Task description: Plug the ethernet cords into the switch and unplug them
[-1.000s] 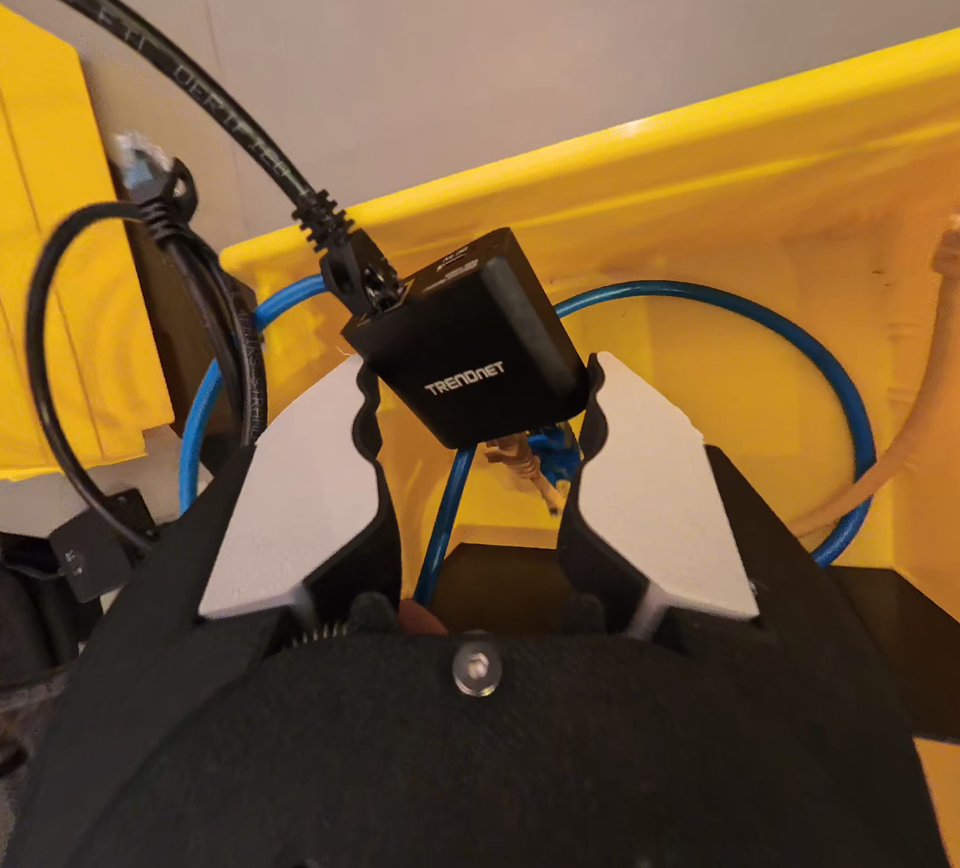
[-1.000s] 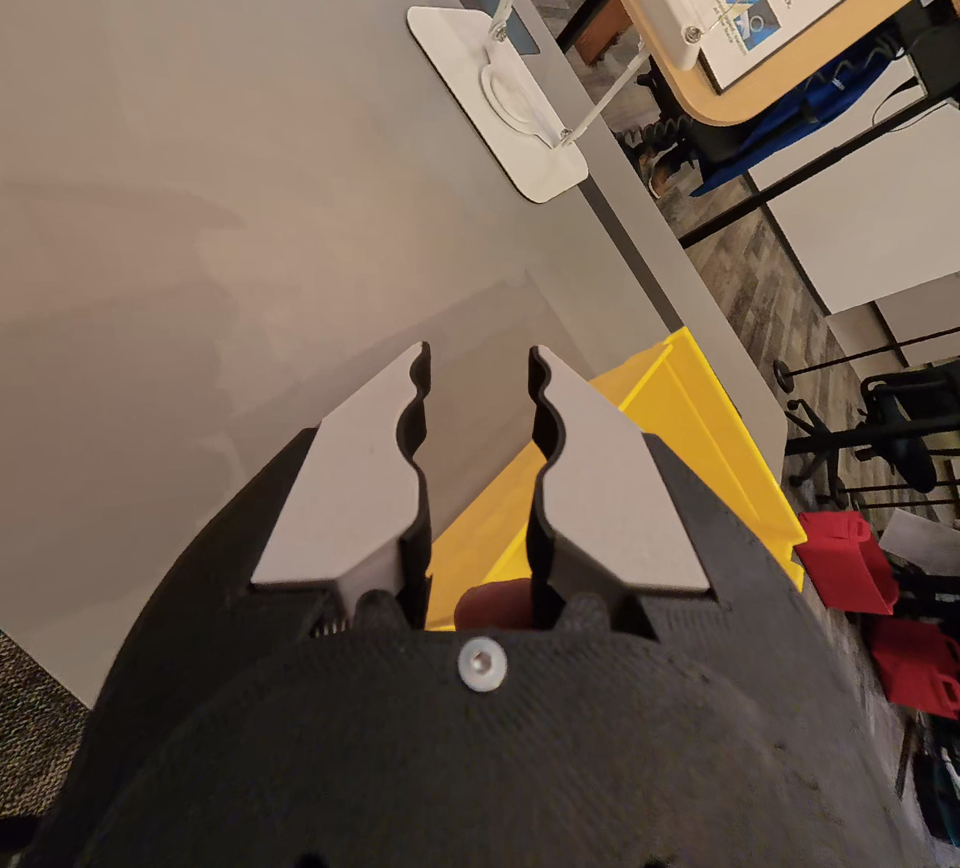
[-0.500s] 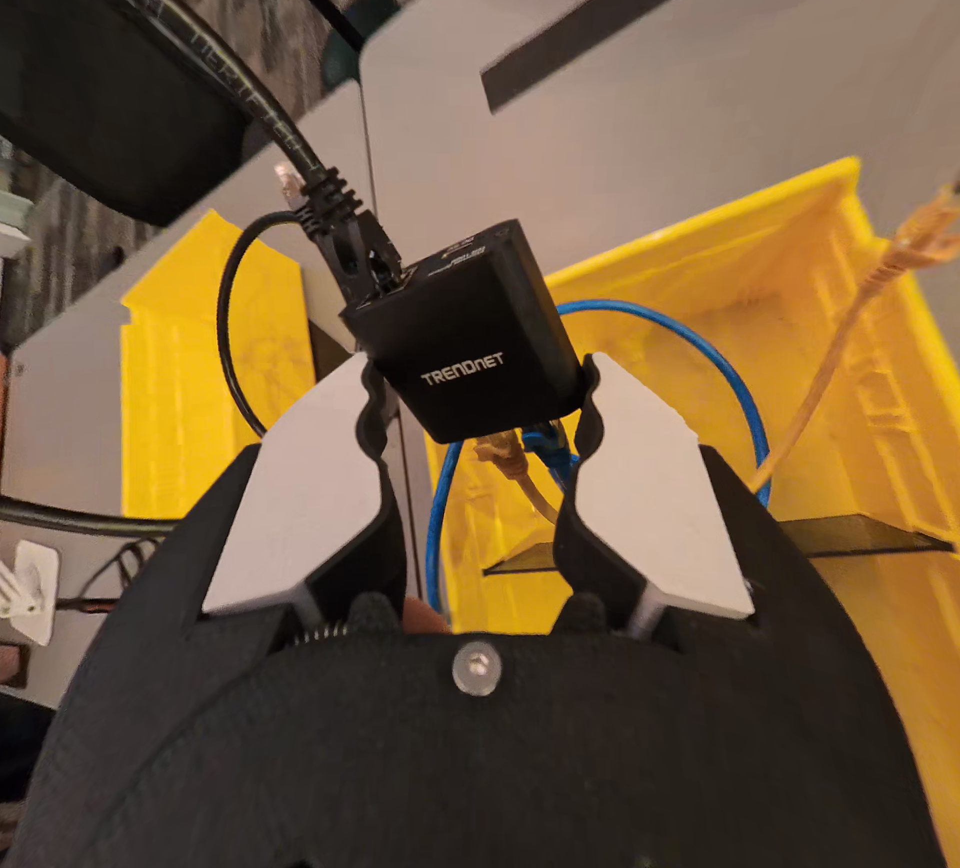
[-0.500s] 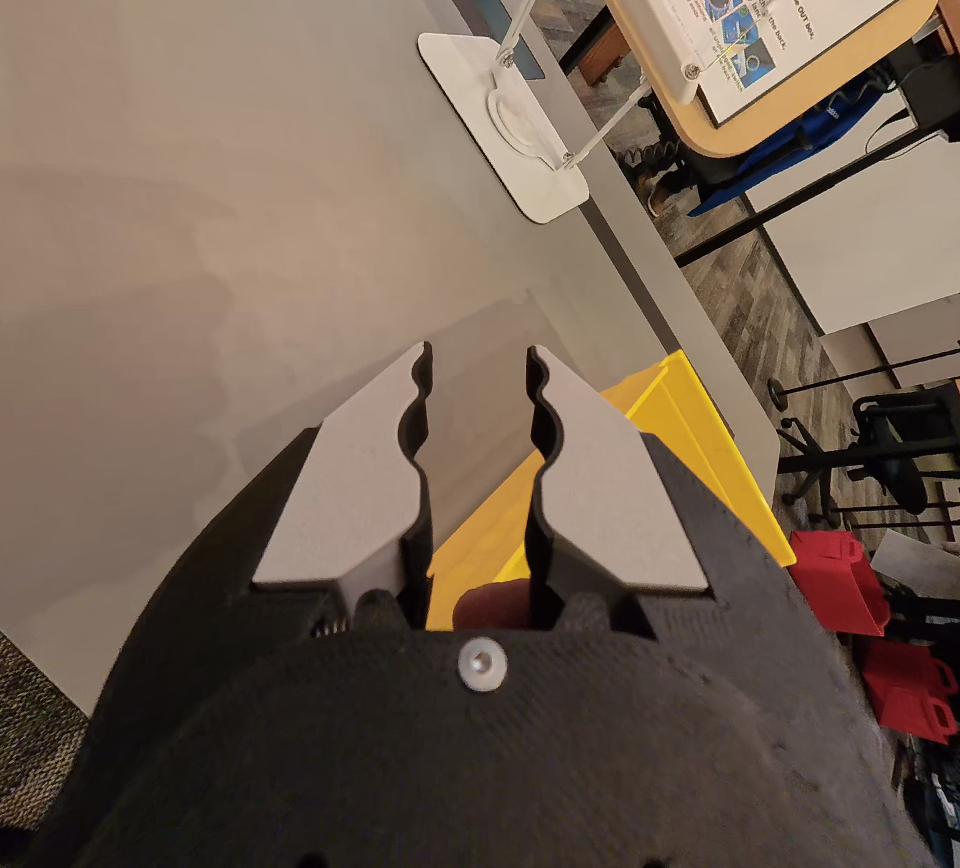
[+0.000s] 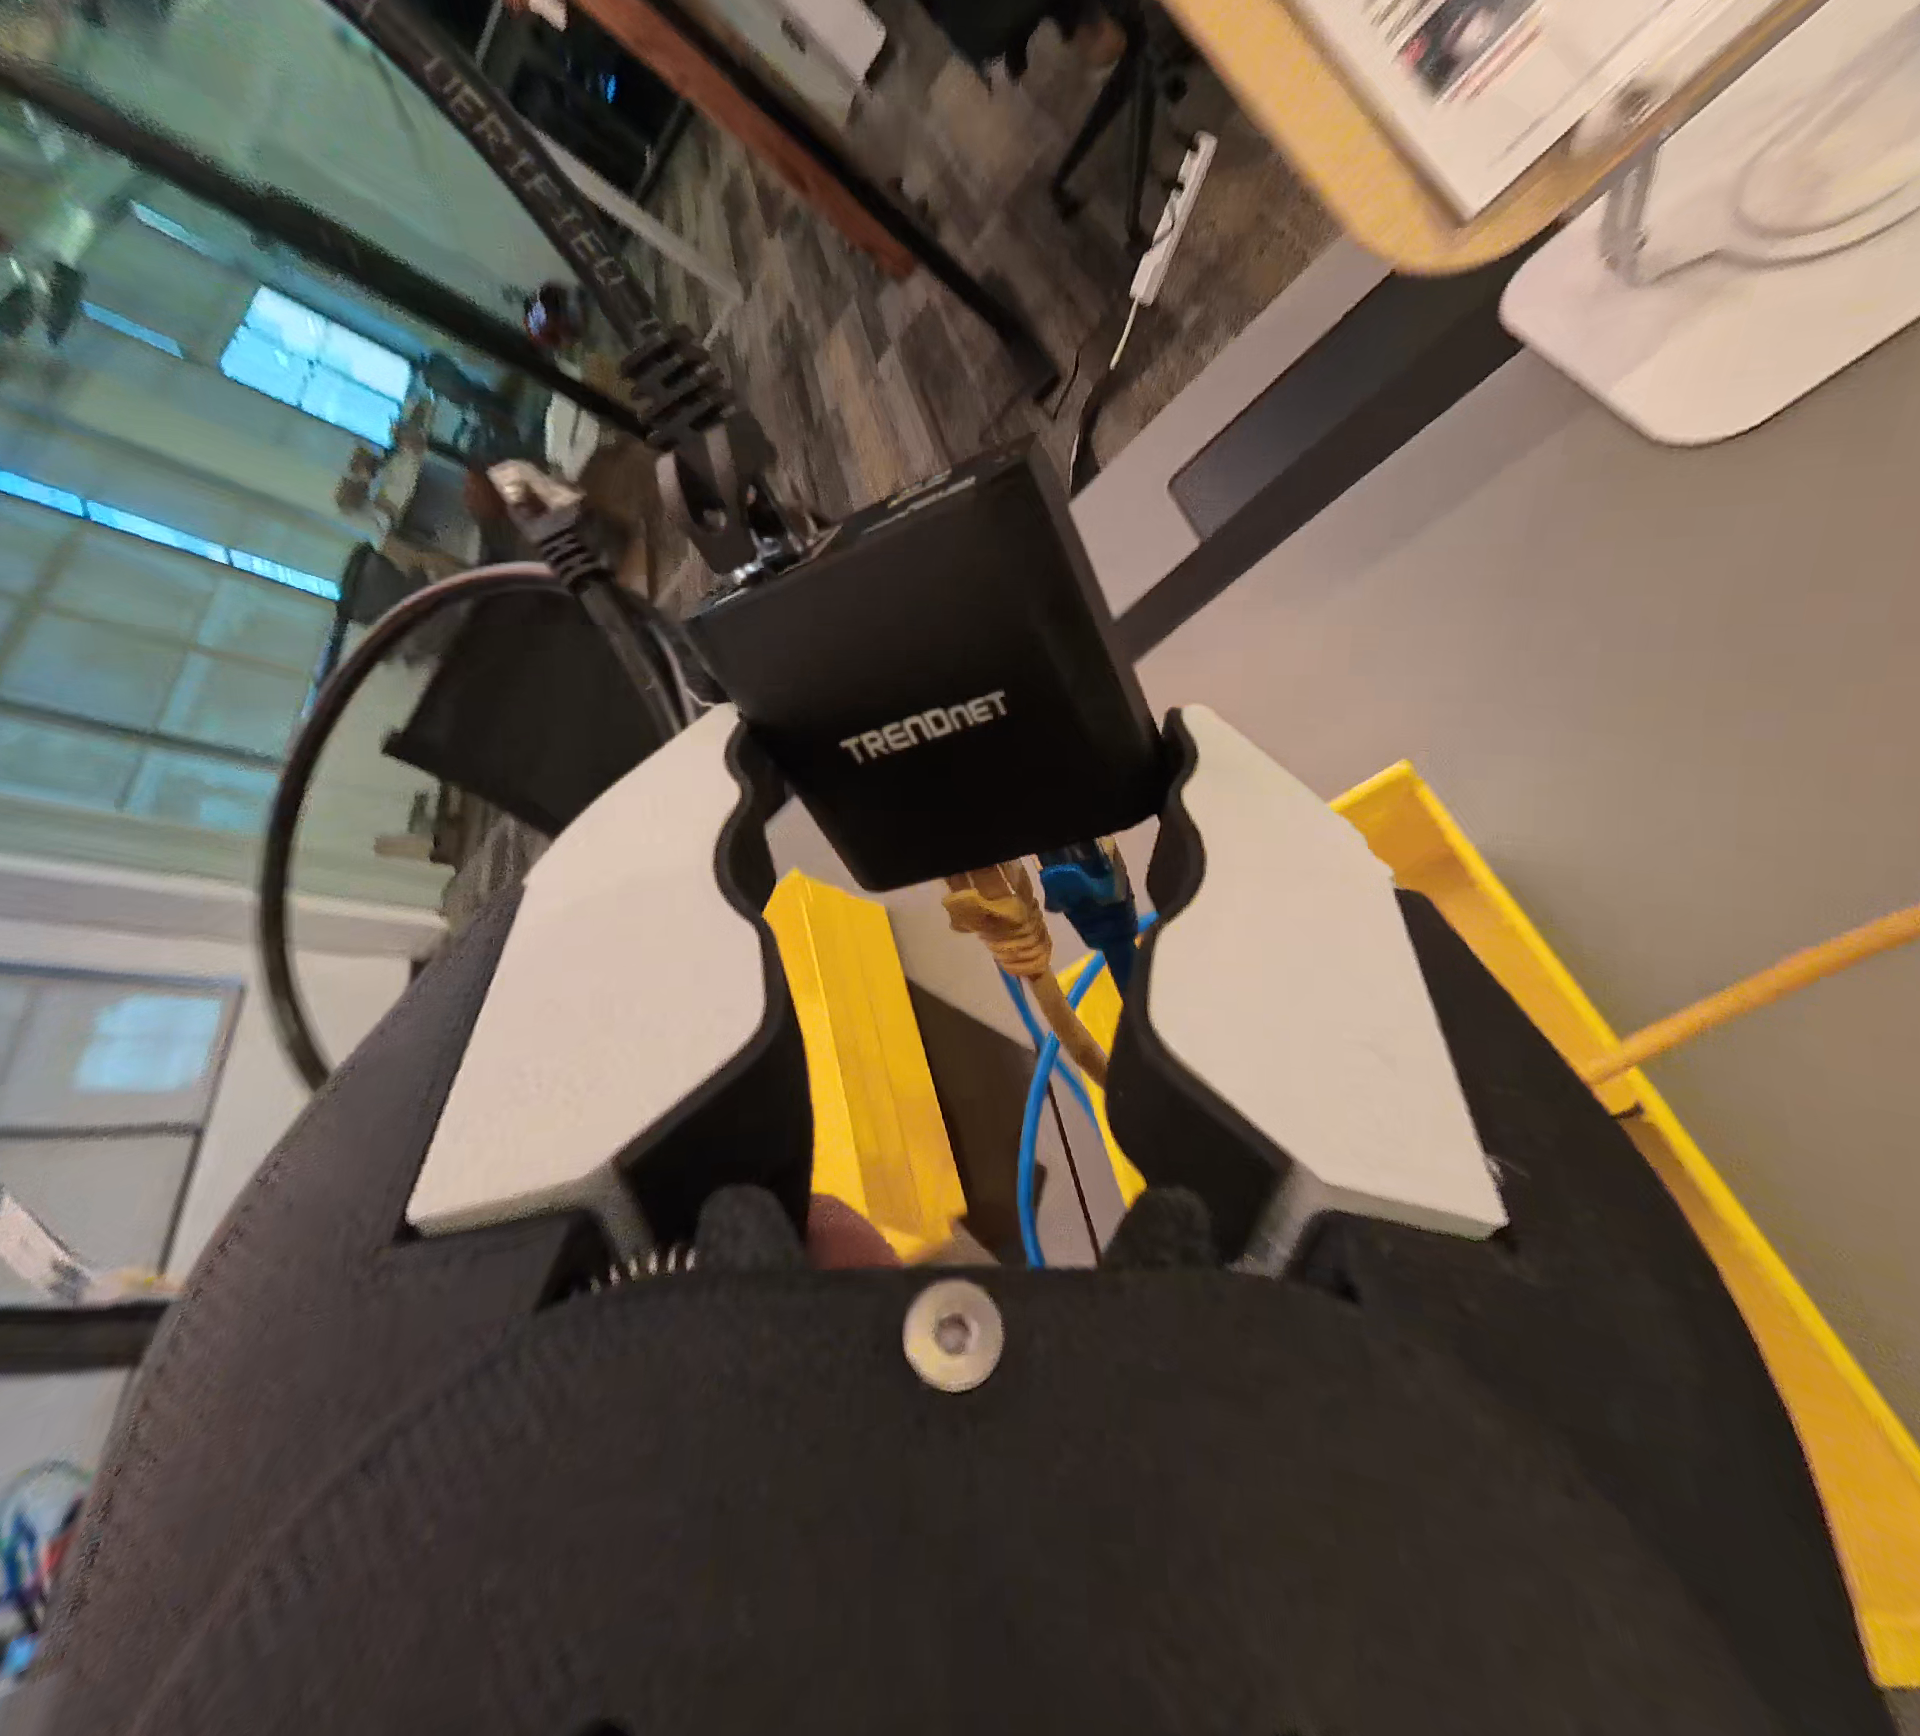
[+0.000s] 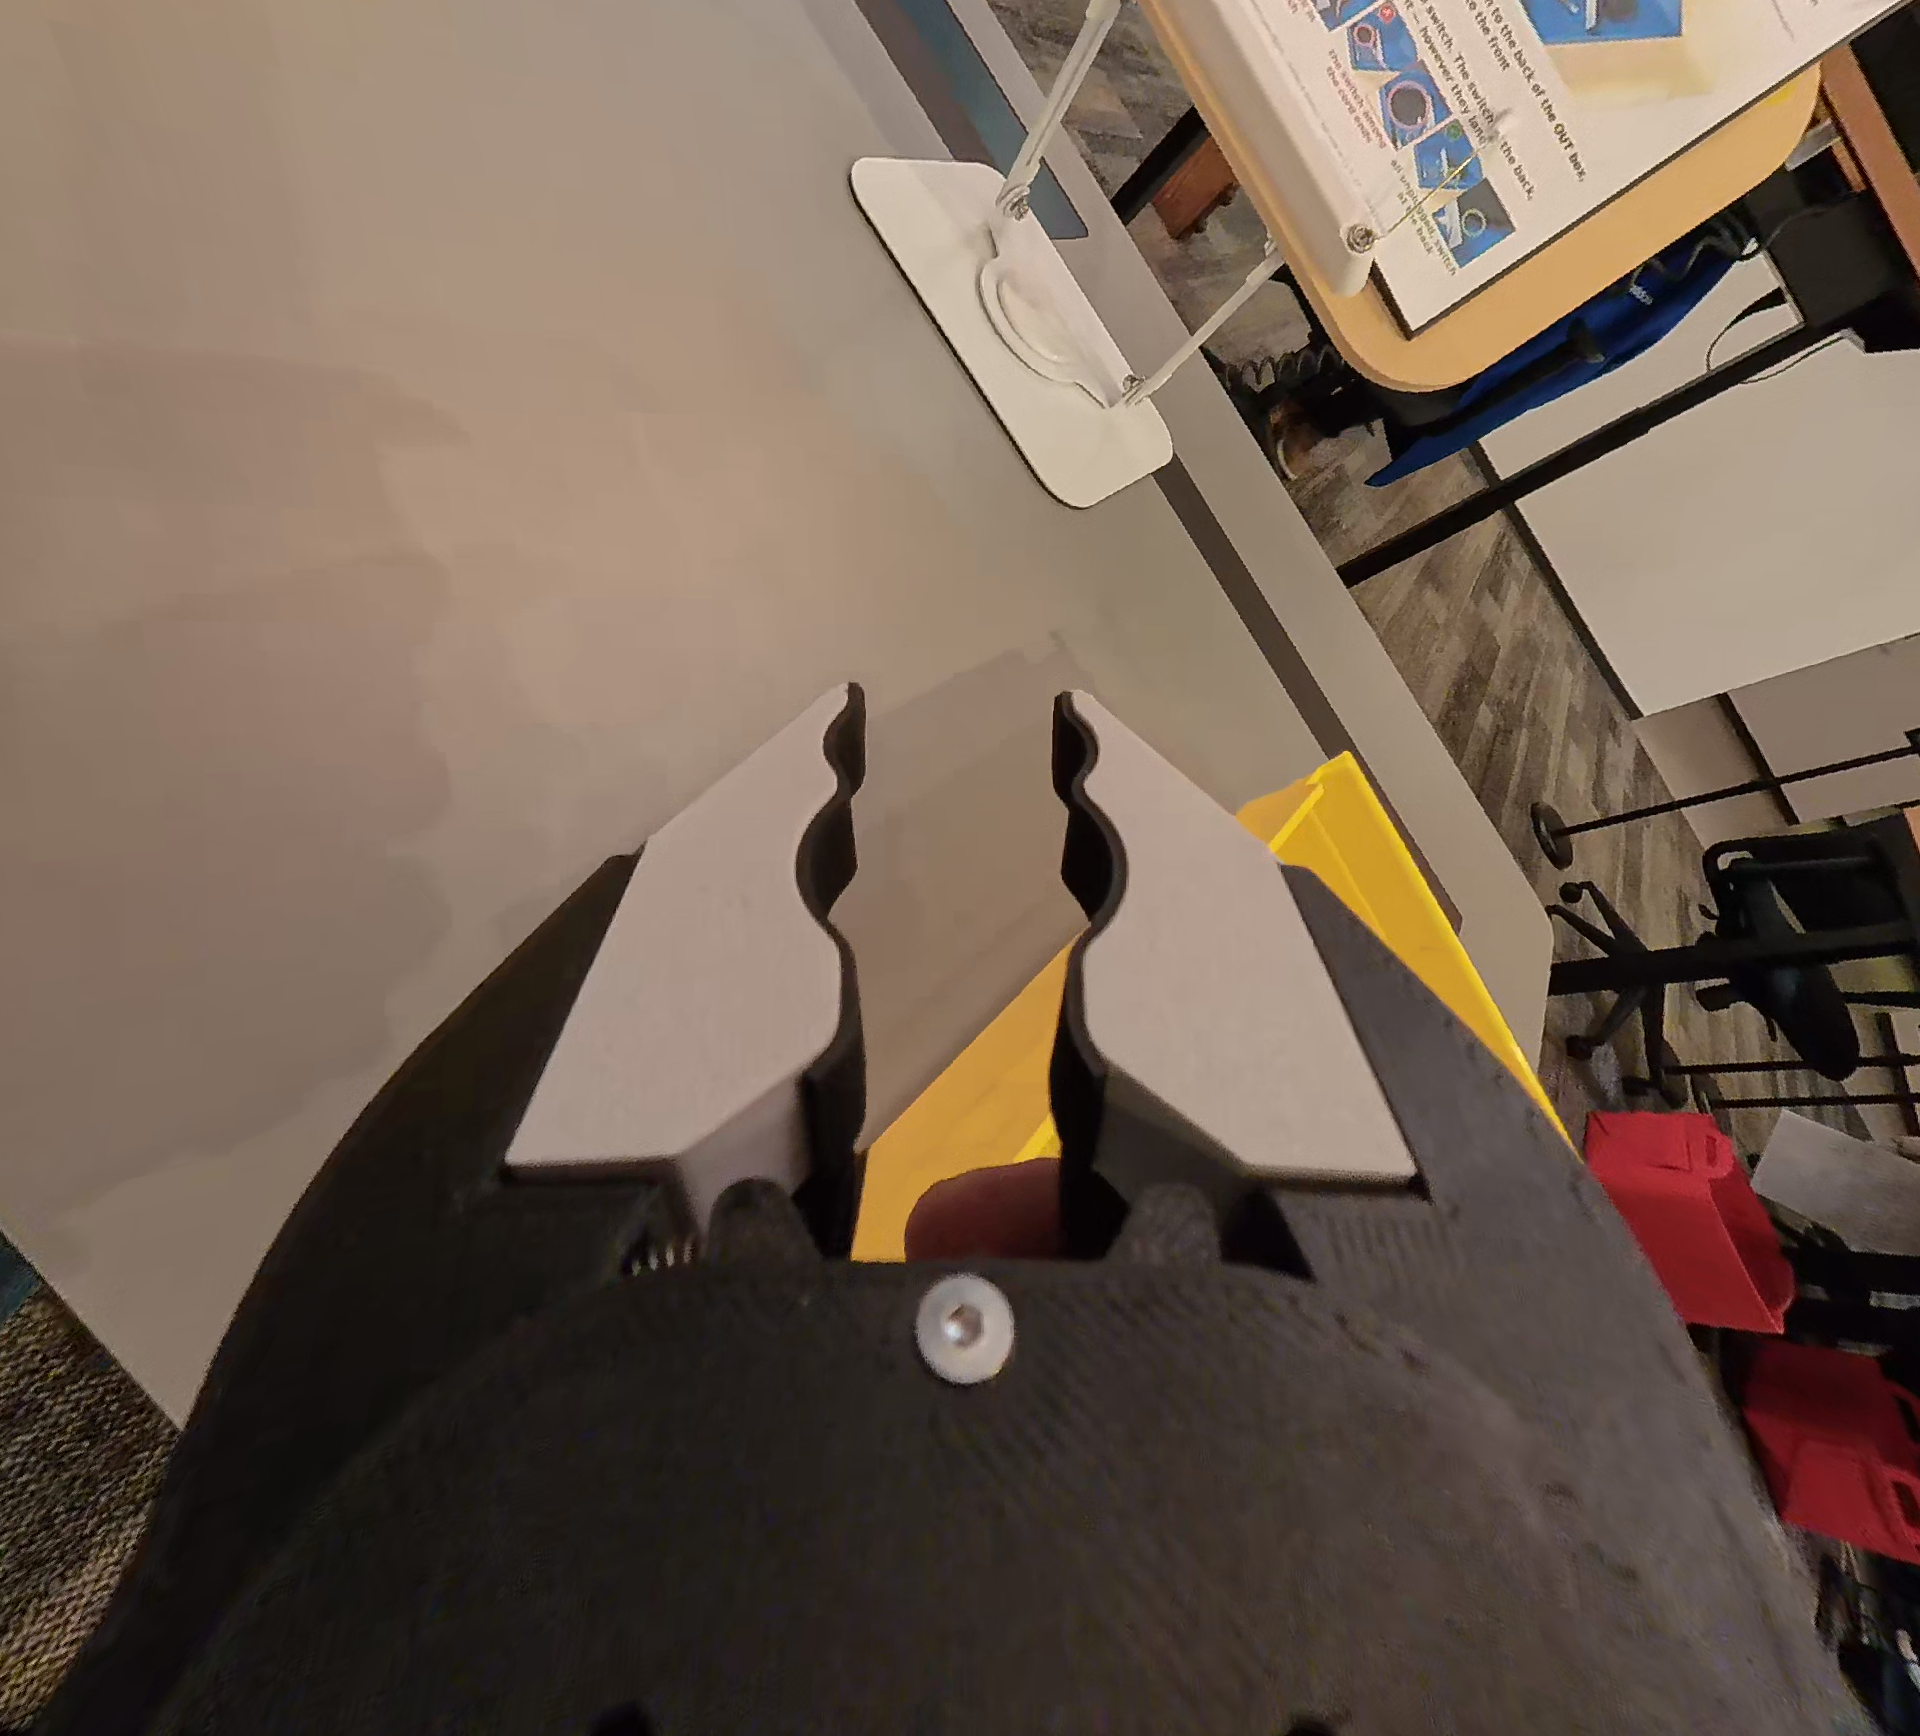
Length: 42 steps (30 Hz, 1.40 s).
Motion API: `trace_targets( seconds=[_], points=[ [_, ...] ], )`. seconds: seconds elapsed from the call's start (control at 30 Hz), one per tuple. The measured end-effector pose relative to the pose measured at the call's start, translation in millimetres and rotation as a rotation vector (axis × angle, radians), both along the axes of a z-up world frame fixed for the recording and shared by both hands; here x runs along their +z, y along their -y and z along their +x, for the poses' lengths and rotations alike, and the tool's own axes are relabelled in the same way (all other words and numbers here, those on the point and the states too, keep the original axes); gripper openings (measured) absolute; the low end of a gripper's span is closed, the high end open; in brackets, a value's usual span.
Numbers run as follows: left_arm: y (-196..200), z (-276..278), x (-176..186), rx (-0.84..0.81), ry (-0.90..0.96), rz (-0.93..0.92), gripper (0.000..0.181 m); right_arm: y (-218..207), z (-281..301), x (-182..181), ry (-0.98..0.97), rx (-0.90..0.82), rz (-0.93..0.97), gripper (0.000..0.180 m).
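My left gripper is shut on a small black switch and holds it in the air above the yellow bin. A black cord is plugged into the switch's far end. A yellow cord and a blue cord are plugged into its near end and hang down. Another black plug hangs loose at the left. My right gripper is open and empty above the grey table, with the yellow bin below it.
A white stand base sits near the table's far edge and carries a tilted instruction board. Red boxes and chair legs stand on the floor at the right. Another yellow bin shows under my left jaws.
My left gripper has lifted the switch out of the bin and tilted upward, with the cords trailing. The right gripper has barely moved and stays open.
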<state>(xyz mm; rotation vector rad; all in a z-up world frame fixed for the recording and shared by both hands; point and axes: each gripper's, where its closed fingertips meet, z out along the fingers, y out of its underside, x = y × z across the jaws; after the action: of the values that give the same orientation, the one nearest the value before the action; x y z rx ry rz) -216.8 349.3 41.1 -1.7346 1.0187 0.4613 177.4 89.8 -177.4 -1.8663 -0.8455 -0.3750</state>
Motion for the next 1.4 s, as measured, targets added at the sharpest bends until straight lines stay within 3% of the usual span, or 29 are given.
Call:
trace_targets(
  seconds=[0.27, 0.4, 0.53, 0.67, 0.83, 0.97, 1.17, 1.4],
  points=[
    [42.0, 92.2, 76.3, -0.224, 0.003, 0.132, 0.071, 5.5, 4.0, 10.7, -0.004, -0.005, 0.021, 0.035],
    [68.8, 142.0, 78.6, -0.369, -0.006, 0.094, 0.071, 8.7, 12.2, 18.3, -0.018, -0.024, 0.042, 0.035],
    [87.5, 186.2, 32.2, -0.486, -0.043, -0.013, 0.07, 13.0, 16.1, 28.4, -0.048, -0.022, 0.069, 0.034],
    [109.1, 218.4, -49.7, -0.598, -0.163, -0.17, 0.071, 17.1, 8.2, 34.6, -0.044, 0.027, 0.083, 0.032],
    [130.1, 224.9, -153.7, -0.719, -0.346, -0.393, 0.071, 19.8, -33.0, 38.6, -0.075, 0.202, 0.08, 0.028],
    [145.1, 221.3, -213.4, -0.794, -0.449, -0.5, 0.07, 9.2, -66.3, 34.7, -0.081, 0.296, 0.074, 0.03],
    [167.2, 216.2, -257.9, -0.885, -0.502, -0.639, 0.07, -20.6, -112.2, 36.4, -0.04, 0.418, 0.138, 0.04],
    [182.7, 207.5, -271.5, -0.987, -0.585, -0.772, 0.07, -61.2, -131.1, 7.0, 0.43, 0.489, 0.252, 0.045]
  ],
)
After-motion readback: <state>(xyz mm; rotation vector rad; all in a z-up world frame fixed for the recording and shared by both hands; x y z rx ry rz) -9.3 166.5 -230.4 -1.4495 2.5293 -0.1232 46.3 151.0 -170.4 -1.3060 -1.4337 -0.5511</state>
